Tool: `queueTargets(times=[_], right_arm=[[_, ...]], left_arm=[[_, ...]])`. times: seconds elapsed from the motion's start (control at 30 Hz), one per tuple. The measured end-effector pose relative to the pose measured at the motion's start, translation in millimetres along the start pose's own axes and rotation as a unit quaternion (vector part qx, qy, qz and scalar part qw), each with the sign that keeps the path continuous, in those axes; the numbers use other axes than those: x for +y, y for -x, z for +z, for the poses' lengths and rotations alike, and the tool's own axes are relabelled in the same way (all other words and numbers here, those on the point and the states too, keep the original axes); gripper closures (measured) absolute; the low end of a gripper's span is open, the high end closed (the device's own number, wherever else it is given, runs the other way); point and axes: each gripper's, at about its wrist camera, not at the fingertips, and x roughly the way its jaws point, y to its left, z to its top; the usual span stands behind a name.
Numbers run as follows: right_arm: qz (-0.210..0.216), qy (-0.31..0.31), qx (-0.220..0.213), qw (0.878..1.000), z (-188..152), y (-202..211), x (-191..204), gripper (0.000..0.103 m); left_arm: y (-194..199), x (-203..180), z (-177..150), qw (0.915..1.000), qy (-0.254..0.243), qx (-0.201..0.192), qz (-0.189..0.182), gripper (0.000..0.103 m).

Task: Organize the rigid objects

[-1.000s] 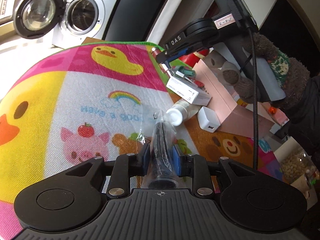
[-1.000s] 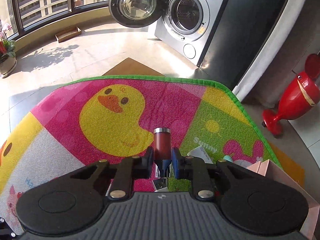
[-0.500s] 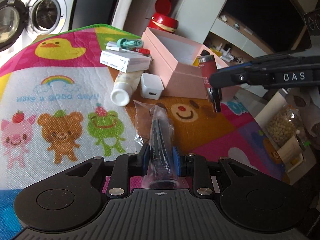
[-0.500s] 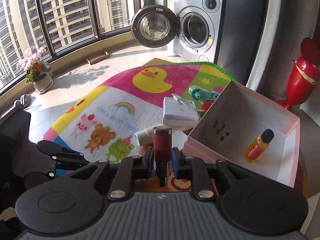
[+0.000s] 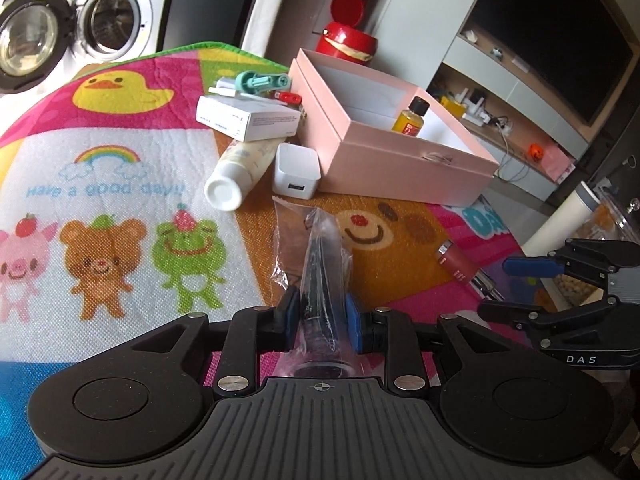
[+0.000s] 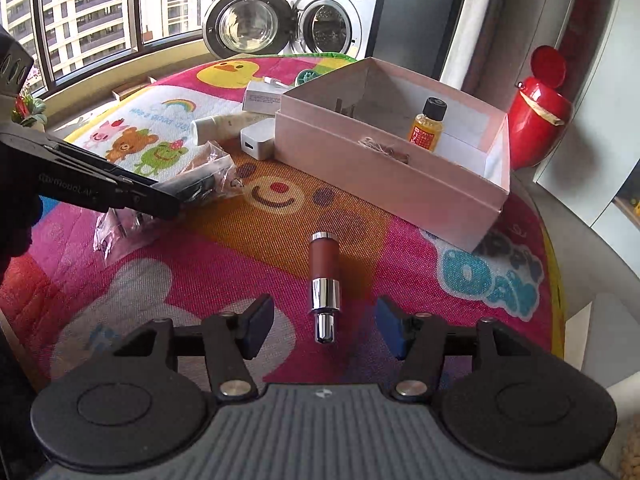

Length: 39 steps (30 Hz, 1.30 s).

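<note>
My left gripper [image 5: 322, 318] is shut on a dark object in a clear plastic bag [image 5: 320, 276], held just above the mat; the bag also shows in the right wrist view [image 6: 196, 184]. My right gripper [image 6: 324, 330] is open, with a red and chrome tube [image 6: 324, 276] lying on the mat between its fingers; the tube also shows in the left wrist view [image 5: 456, 262]. An open pink box [image 5: 400, 164] holds an orange bottle [image 6: 426, 128].
A white bottle [image 5: 236, 172], a white charger [image 5: 296, 172], a white carton [image 5: 248, 118] and a teal tool [image 5: 260, 80] lie left of the box on the colourful play mat [image 5: 100, 168]. A red jar [image 6: 540, 108] stands behind the box. A washing machine [image 6: 320, 24] stands beyond.
My right gripper has come down to the mat, opened and let go of the red tube, which now lies flat. My left gripper has kept its hold on the bagged object.
</note>
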Motion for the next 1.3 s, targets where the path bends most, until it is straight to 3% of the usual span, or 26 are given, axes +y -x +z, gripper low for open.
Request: queueTargets(times=[0.1,0.17,0.2,0.23,0.3,0.37,0.43,0.53,0.7,0.83,0.87,0.93,1.03,1.13,1.3], right_arm=[[-0.079,0.036,-0.014,0.996,-5,-2,-1,0.046],[-0.167,0.062,-0.035,0.983,-6,-5,-3,0.044],[-0.186,0.06,-0.041,0.98,-6,-5,-5,0.042],[-0.187,0.046,-0.047,0.98,-5,-4,-9,0.039],[-0.122,-0.016,-0.052,0.991,-3,-2,-24,0.022],[-0.071,-0.079,-0.051,0.993,-2,-8,-36,0.018],[-0.047,-0.136,-0.045,0.989,1,-18,-43,0.018],[-0.058,-0.212,-0.039,0.975,8,-37,-44,0.016],[-0.11,-0.246,-0.029,0.963,30,-69,-38,0.012],[-0.139,-0.238,-0.033,0.961,37,-80,-38,0.016],[-0.135,-0.232,-0.036,0.963,36,-79,-37,0.026],[-0.125,-0.209,-0.038,0.969,36,-72,-34,0.025],[-0.105,-0.15,-0.06,0.981,27,-42,-28,0.025],[-0.078,-0.107,-0.08,0.988,20,-9,-23,0.025],[-0.079,-0.071,-0.141,0.984,25,39,-23,0.025]], left_arm=[[0,-5,-2,0.9999,-0.01,-0.006,0.002,0.077],[-1,-9,-4,0.9998,-0.016,-0.01,0.004,0.077],[-1,-11,-5,0.9997,-0.02,-0.012,0.005,0.077],[-1,-12,-5,0.9996,-0.023,-0.014,0.005,0.077],[-2,-13,-6,0.9996,-0.024,-0.016,0.005,0.077],[-2,-13,-6,0.9996,-0.023,-0.017,0.006,0.077],[-2,-12,-6,0.9996,-0.019,-0.019,0.006,0.077],[-1,-10,-8,0.9996,-0.011,-0.025,0.005,0.078],[-1,-13,-12,0.999,-0.02,-0.038,0.011,0.078],[-1,-13,-14,0.9988,-0.025,-0.042,0.01,0.078],[-1,-13,-14,0.9988,-0.024,-0.042,0.009,0.078],[0,-13,-14,0.9987,-0.028,-0.042,0.011,0.078],[3,-19,-17,0.998,-0.05,-0.039,0.01,0.079],[7,-27,-21,0.9966,-0.075,-0.027,-0.017,0.079],[27,-47,7,0.9909,-0.111,-0.06,-0.046,0.079]])
